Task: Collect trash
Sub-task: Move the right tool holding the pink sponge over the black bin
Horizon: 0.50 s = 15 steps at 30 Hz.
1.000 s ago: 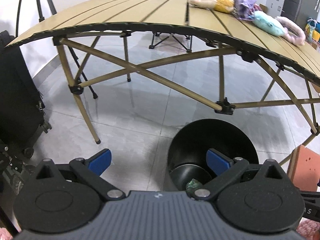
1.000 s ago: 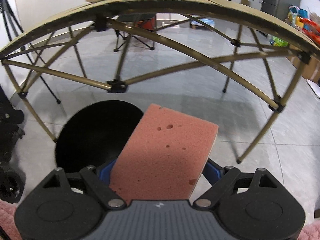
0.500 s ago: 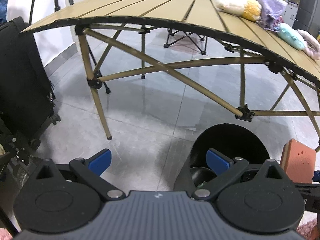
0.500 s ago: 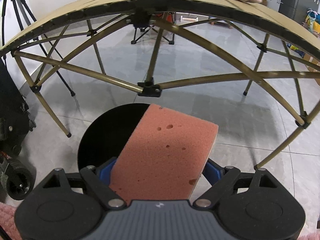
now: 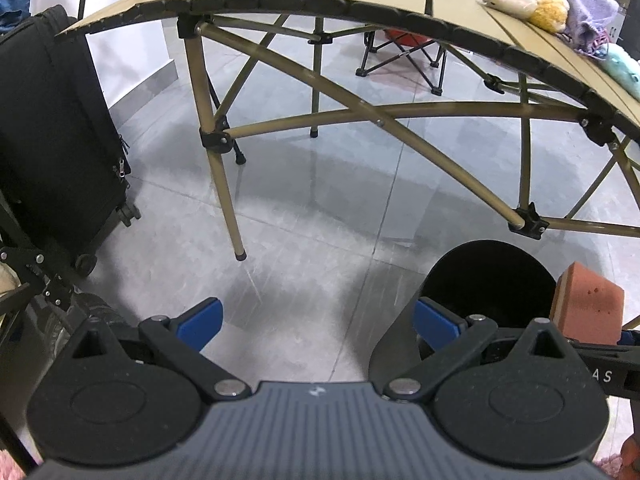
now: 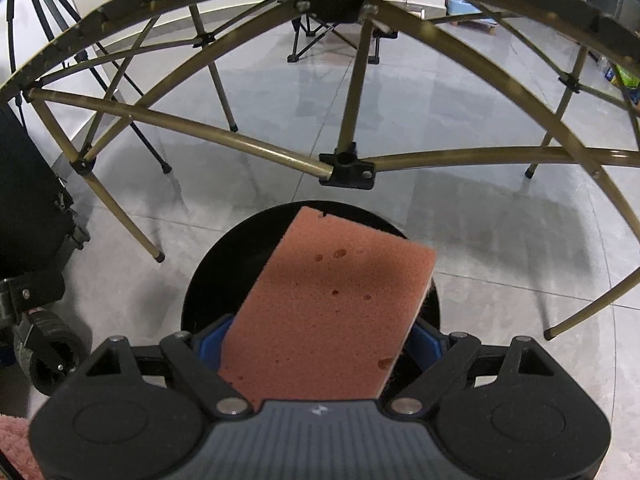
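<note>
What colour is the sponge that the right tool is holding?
The sponge is a salmon, reddish pink with small dark pores, clearest in the right wrist view.

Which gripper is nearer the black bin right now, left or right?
Right. The right gripper, shut on the pink sponge, hangs over the black bin. The left gripper, open and empty, sits off to the bin's side over bare floor.

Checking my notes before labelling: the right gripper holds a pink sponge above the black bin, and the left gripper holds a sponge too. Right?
Not quite. The left gripper is open and empty in the left wrist view. Only the right gripper holds the pink sponge above the black bin.
</note>
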{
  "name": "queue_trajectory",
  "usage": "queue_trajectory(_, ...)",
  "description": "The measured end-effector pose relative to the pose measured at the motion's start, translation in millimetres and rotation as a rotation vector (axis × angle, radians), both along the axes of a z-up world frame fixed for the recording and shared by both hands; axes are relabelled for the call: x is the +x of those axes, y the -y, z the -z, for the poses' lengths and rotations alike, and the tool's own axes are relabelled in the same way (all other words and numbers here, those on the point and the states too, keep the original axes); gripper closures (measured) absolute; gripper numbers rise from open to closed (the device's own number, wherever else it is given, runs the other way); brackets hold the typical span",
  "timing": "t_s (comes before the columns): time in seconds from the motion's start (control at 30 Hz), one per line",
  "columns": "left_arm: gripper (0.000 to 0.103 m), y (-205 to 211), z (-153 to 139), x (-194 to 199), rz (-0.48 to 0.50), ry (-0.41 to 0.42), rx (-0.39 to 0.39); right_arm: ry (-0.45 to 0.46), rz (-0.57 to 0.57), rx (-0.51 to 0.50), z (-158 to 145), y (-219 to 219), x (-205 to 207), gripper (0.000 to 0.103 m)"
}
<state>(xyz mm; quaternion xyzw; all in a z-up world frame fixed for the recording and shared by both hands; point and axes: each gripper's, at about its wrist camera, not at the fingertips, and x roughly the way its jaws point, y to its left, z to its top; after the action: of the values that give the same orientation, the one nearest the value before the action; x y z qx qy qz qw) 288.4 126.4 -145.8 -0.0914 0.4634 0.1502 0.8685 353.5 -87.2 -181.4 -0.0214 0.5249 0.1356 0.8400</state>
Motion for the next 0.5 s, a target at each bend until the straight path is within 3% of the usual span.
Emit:
queue_trajectory(0.4,0.0,-9,7,3,-0.028,-0.03,0.0,-0.028,-0.018,0.012,13,-11,9,0.014)
queue_trajectory(0.5,0.0,-11,6,2,-0.028,-0.03,-0.007,-0.02,-0.019,0.02,14,-12,12,0.008)
